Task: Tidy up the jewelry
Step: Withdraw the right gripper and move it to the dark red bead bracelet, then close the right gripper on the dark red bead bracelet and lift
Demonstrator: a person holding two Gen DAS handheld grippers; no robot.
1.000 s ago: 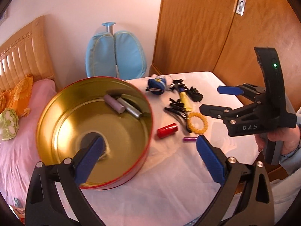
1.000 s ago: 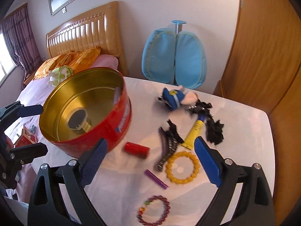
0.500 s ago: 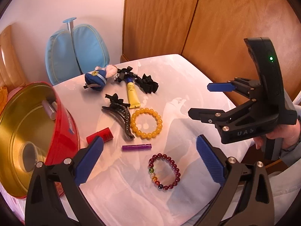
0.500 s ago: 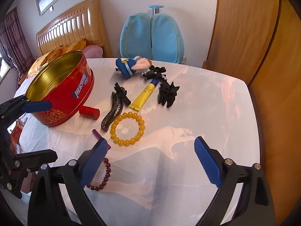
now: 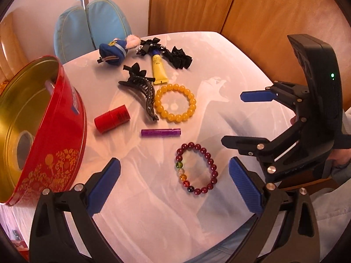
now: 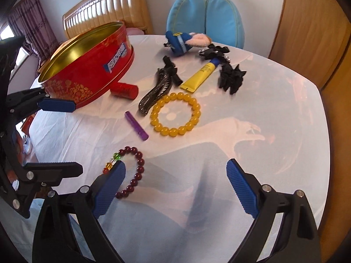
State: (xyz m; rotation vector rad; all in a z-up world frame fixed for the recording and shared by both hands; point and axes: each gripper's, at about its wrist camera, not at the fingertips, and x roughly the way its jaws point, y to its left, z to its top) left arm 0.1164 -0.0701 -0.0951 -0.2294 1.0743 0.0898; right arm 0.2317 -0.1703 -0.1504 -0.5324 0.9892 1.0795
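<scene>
We see the dark red bracelet [image 5: 197, 168] lying flat on the white-covered table [image 5: 219, 70], near its front edge, with a few green, clear and orange beads on one side; from the right wrist view its lower left arc [image 6: 129, 168] is hidden behind one blue pad of the right gripper [image 6: 175, 182], whose jaws stand wide apart and hold nothing. Just beyond it lies a small purple stick [image 5: 160, 132], and past that the yellow bracelet [image 5: 174, 102], touching or nearly touching the black claw clip [image 5: 140, 89] at its left side. A short red cylinder [image 5: 111, 119] lies beside the red tin [image 5: 57, 135], which is cut off by the left edge of the left wrist view; its gold inside shows a reflection and the end of something pinkish against the far wall that we cannot identify. Farther back we make out a yellow tube [image 5: 159, 70], its cap buried under black bows [image 5: 175, 55], and a blue plush clip [image 5: 114, 50]. The left gripper [image 5: 174, 176] hovers over the front of the table, jaws wide apart and empty, the dark red bracelet lying between its fingers in its own view. A blue padded chair [image 6: 206, 19] stands behind the table, and a bed headboard [image 6: 105, 11] is partly hidden by the tin.
</scene>
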